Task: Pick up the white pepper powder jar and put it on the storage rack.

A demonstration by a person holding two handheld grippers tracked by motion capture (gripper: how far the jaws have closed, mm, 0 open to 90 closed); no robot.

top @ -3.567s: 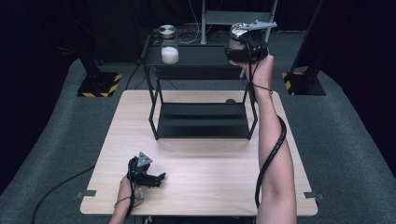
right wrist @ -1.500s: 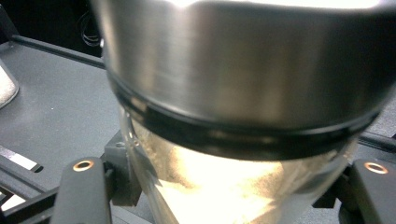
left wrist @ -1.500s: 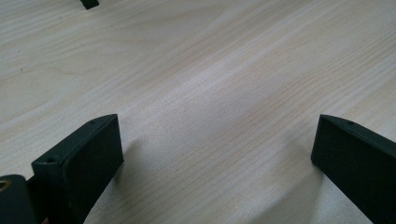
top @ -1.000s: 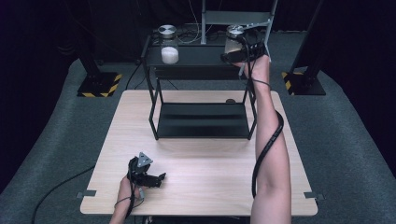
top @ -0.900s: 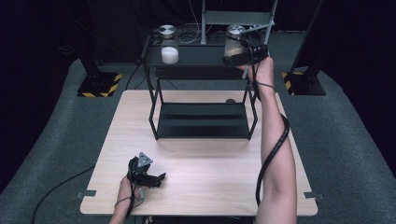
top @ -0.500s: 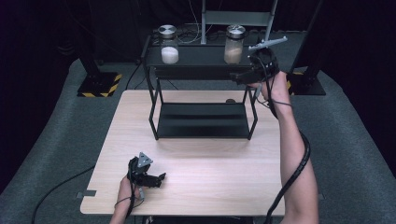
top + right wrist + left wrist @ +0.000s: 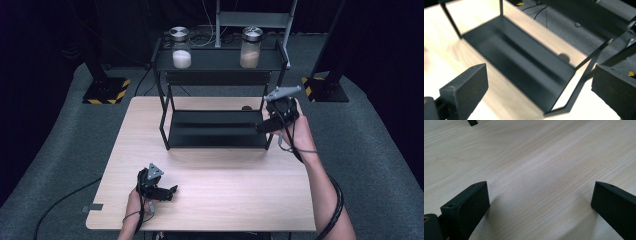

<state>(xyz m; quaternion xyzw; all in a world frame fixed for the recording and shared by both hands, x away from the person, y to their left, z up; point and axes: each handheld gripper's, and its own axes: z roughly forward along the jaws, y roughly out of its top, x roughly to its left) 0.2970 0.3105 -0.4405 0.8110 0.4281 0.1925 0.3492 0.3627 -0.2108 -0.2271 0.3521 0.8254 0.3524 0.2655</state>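
Overhead, seen from the high view: right gripper [image 7: 263, 126] held at the right end of the black two-tier rack [image 7: 220, 127], level with its lower shelf, jaws spread and empty. Left gripper [image 7: 169, 191] parked low on the near left part of the wooden table [image 7: 225, 185], jaws parted, nothing between them. Two lidded jars placed on the rack's top shelf: jar of white powder [image 7: 181, 51] at the left end, jar of tan powder [image 7: 250, 48] toward the right end, well apart from each other and from both grippers.

Next, left gripper view: two black jaws set wide, bare table wood [image 7: 536, 162] between them, no contact with any object.

Lastly, right gripper view: jaws likewise wide apart and empty, aimed along the lower shelf [image 7: 524, 60] of the rack; shelf bare, thin black frame posts rising at its corners, table surface visible on both sides.
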